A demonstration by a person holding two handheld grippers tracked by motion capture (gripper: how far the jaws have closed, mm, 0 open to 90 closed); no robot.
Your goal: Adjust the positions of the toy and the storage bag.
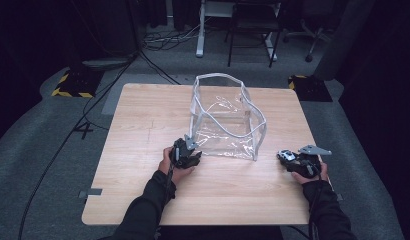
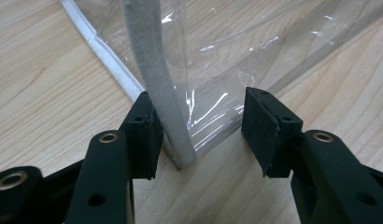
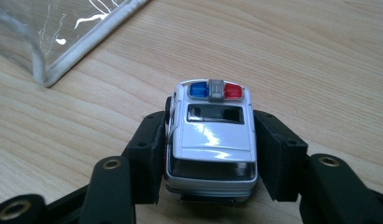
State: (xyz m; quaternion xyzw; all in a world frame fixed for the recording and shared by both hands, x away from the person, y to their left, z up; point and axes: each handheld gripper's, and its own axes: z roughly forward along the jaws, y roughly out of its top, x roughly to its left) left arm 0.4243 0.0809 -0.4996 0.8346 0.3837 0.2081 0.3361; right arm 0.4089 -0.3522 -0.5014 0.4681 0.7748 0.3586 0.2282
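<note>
The step in hand looks like getting a toy police car [image 3: 211, 135] into the clear plastic bag [image 1: 228, 117] that stands open in the middle of the wooden surface [image 1: 143, 120]. The right gripper [image 3: 211, 154] sits off the bag's near right corner, and its 2 fingers [image 3: 147, 154] are clamped on the car's sides, the blue and red light bar pointing away from the hand. In the high view the car [image 1: 286, 155] is just beside that corner, low over the wood; whether its wheels touch cannot be told. The left gripper [image 2: 201, 135] is at the bag's near left corner. Its fingers [image 2: 145, 140] stand part-way apart around the white corner seam [image 2: 154, 84]: one pad is up against the seam, the other is clear of the plastic, so nothing is pinched yet. The bag itself looks empty, with only creases and glare showing through its walls. Judging from this, the next move calls for the left fingers to close on the seam and steady the floppy wall, then for the right hand to lift the car over the rim and lower it inside. The rim sags unevenly, so the car could catch on it if carried too low.
</note>
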